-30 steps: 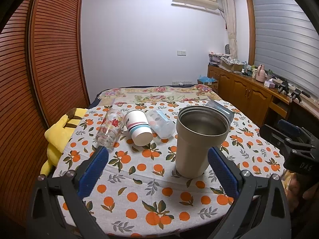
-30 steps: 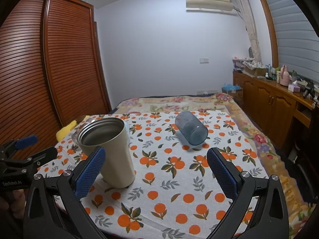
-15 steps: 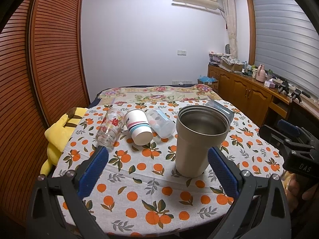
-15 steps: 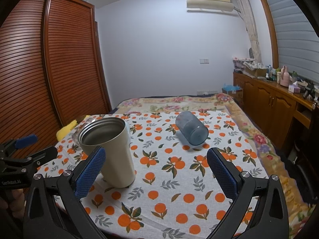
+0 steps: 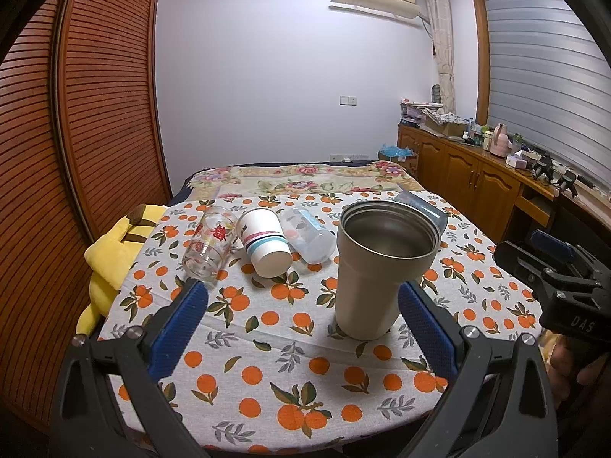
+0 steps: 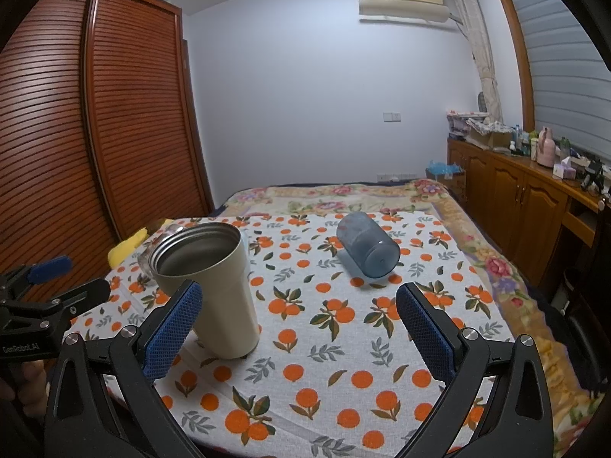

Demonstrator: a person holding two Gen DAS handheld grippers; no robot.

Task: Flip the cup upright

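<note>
A beige steel tumbler (image 5: 382,267) stands upright on the orange-print tablecloth (image 5: 267,343); it also shows in the right wrist view (image 6: 217,290). Behind it, several cups lie on their sides: a clear glass with red flowers (image 5: 208,246), a white striped paper cup (image 5: 263,240), a clear plastic cup (image 5: 309,234). A blue translucent cup (image 6: 368,246) lies on its side further right. My left gripper (image 5: 301,328) is open and empty, close in front of the tumbler. My right gripper (image 6: 298,324) is open and empty, short of the blue cup.
A yellow plush toy (image 5: 110,255) hangs at the table's left edge. A bed with a floral cover (image 6: 343,194) lies behind the table. A wooden wardrobe (image 5: 76,114) stands left, a low cabinet (image 6: 534,198) right.
</note>
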